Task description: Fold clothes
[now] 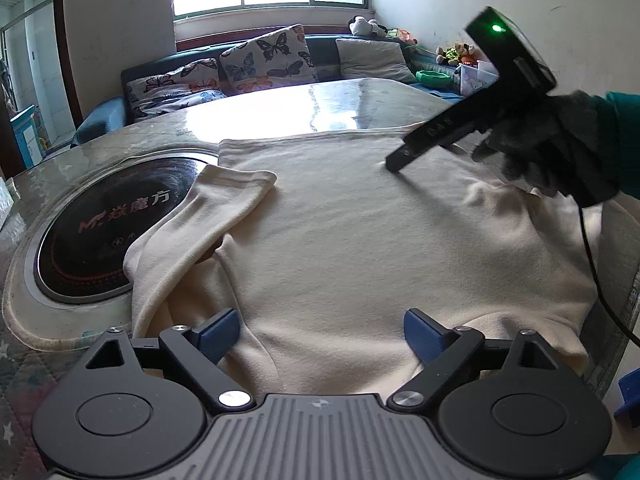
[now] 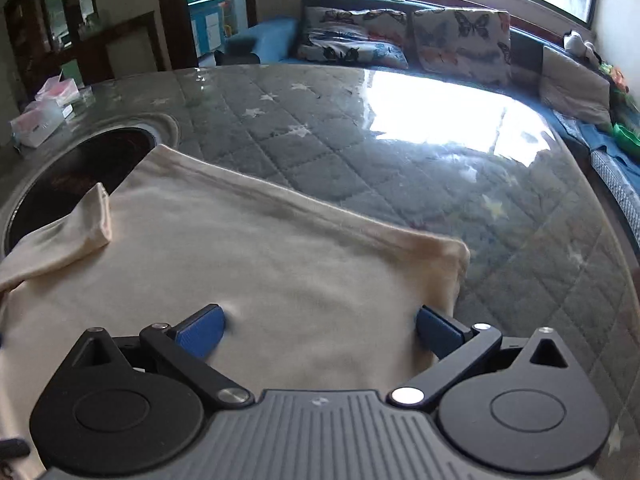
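Both grippers hover with jaws spread wide, grasping nothing. The left gripper (image 1: 320,336) hangs over the near part of a cream long-sleeved top (image 1: 360,240); the right gripper (image 2: 320,330) sits low over its far right corner. The top lies spread flat on a glossy quilted table (image 2: 400,152), one sleeve (image 1: 224,204) folded inward beside an inset hotplate (image 1: 100,232). The fabric looks soft, light and limp; hems and corners offer the best pinch points.
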`<action>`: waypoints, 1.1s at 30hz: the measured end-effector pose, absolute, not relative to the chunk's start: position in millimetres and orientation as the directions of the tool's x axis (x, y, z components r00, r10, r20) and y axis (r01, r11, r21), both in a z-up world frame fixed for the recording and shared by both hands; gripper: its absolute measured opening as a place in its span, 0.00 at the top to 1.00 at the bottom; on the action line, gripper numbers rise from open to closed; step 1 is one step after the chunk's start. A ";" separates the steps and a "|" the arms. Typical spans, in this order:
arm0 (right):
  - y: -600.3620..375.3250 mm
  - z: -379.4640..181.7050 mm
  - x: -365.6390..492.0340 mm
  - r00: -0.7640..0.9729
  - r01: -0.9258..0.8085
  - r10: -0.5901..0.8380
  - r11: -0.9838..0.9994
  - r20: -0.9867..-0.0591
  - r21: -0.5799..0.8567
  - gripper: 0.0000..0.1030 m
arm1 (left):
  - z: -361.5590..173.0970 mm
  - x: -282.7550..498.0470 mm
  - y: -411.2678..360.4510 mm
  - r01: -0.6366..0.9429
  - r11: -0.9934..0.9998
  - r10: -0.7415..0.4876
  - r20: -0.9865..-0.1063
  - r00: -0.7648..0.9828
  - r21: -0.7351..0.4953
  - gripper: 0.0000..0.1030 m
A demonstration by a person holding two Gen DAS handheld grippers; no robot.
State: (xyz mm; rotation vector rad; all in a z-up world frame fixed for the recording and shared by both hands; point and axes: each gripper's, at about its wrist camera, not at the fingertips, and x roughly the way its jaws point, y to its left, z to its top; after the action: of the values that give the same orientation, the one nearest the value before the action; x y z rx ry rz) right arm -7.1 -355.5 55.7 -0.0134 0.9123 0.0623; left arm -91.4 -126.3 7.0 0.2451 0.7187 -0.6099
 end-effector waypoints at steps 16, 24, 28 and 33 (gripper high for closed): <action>-349.5 47.7 64.0 0.624 -0.033 0.030 0.999 -0.781 0.012 0.00 | 10.4 -93.9 -126.1 0.583 0.812 -0.444 -0.676 0.589 -0.025 0.10; -341.5 50.6 77.3 0.623 -0.046 0.030 0.999 -0.782 0.001 0.00 | 19.5 -100.7 -128.6 0.572 0.820 -0.439 -0.674 0.594 -0.030 0.10; -332.0 53.9 66.5 0.621 -0.076 0.044 0.997 -0.782 -0.004 0.00 | 26.2 -93.5 -124.4 0.567 0.820 -0.467 -0.670 0.577 -0.083 0.10; -310.1 56.4 46.5 0.611 -0.148 0.072 0.989 -0.788 -0.025 0.00 | 29.1 -78.9 -126.2 0.528 0.845 -0.443 -0.668 0.598 -0.087 0.10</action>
State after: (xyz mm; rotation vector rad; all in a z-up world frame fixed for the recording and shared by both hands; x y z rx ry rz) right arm 46.5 -310.1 56.4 -0.0908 0.9047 0.1270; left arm -78.9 -126.2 29.1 0.1246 0.7387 -0.5650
